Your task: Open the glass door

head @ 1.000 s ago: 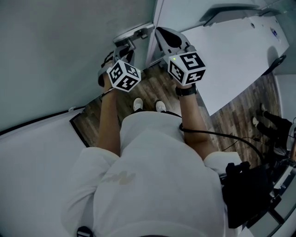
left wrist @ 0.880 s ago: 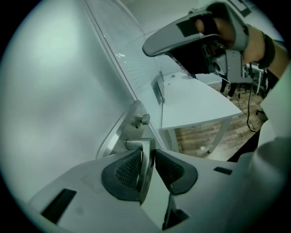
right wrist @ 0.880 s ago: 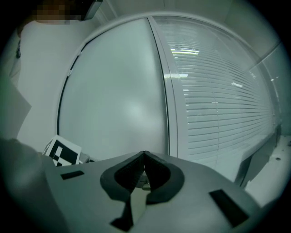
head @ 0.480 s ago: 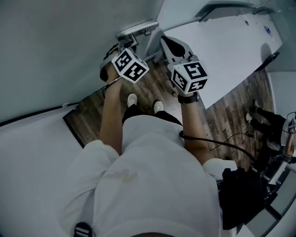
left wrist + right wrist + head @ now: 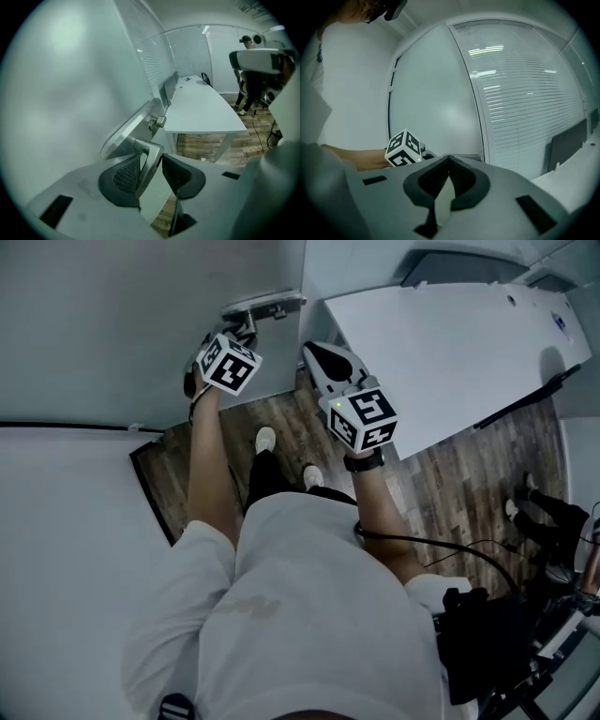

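We are easing our grip at the glass door's handle.
Head view: our left gripper [image 5: 246,326] is reaching the handle [image 5: 264,306] at the glass door's [image 5: 122,324] edge, with our right gripper [image 5: 309,350] hovering beside it. Left gripper view: its jaws, having just been opening, are sitting loosely around the lever. Right gripper view: its jaws are pressing together, empty.

A white table [image 5: 450,352] stands on the wood-plank floor [image 5: 469,474] beside slatted blinds [image 5: 525,93]
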`<act>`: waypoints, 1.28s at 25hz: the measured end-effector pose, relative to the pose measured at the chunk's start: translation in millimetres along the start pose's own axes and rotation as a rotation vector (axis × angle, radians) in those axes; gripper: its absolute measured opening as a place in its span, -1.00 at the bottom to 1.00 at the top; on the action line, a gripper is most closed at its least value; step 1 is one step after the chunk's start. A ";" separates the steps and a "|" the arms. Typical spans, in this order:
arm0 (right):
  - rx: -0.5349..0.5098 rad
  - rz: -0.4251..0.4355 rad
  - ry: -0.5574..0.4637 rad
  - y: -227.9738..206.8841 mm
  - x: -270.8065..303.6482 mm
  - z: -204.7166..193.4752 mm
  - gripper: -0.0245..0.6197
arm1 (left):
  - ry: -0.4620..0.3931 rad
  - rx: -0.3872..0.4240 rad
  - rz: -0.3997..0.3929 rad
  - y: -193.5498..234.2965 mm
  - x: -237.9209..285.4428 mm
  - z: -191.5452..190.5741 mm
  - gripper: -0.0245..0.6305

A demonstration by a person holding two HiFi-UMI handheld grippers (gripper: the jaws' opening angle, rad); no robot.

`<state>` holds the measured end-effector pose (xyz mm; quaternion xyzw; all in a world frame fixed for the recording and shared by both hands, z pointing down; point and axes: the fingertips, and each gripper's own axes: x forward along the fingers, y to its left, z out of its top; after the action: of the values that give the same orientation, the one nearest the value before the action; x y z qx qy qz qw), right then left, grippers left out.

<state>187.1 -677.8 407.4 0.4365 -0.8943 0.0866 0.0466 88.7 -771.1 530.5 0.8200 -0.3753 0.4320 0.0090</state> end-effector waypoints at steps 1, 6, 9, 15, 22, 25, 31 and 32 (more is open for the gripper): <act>0.013 0.009 0.004 -0.9 -8.8 -5.7 -0.91 | -0.001 -0.005 -0.004 -5.3 -3.4 -0.2 -0.55; 0.055 0.046 -0.010 2.3 -45.9 -16.5 -0.91 | 0.020 -0.024 -0.067 -39.2 -25.3 -12.6 -0.54; 0.058 0.060 -0.023 9.5 -59.5 -14.6 -0.91 | 0.009 -0.010 -0.060 -55.1 -42.5 -18.2 -0.52; 0.074 0.041 -0.047 22.4 -68.4 -9.7 -0.91 | 0.005 0.015 -0.095 -84.8 -67.7 -42.2 -0.50; 0.120 -0.009 -0.029 60.1 -110.4 -30.9 -0.91 | -0.048 0.078 -0.117 -130.8 -100.8 -65.3 -0.50; 0.127 -0.027 -0.018 87.1 -130.2 -43.8 -0.91 | -0.053 0.120 -0.145 -141.8 -114.3 -79.6 -0.50; 0.071 -0.042 0.010 112.8 -154.2 -42.8 -0.91 | -0.054 0.189 -0.061 -152.4 -131.6 -86.1 -0.49; 0.069 -0.040 0.006 115.9 -159.1 -40.6 -0.91 | -0.039 0.199 -0.042 -157.2 -134.6 -89.9 -0.49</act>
<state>193.8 -476.9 408.8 0.4556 -0.8816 0.1180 0.0361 77.2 -545.9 539.2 0.8327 -0.3135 0.4509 -0.0710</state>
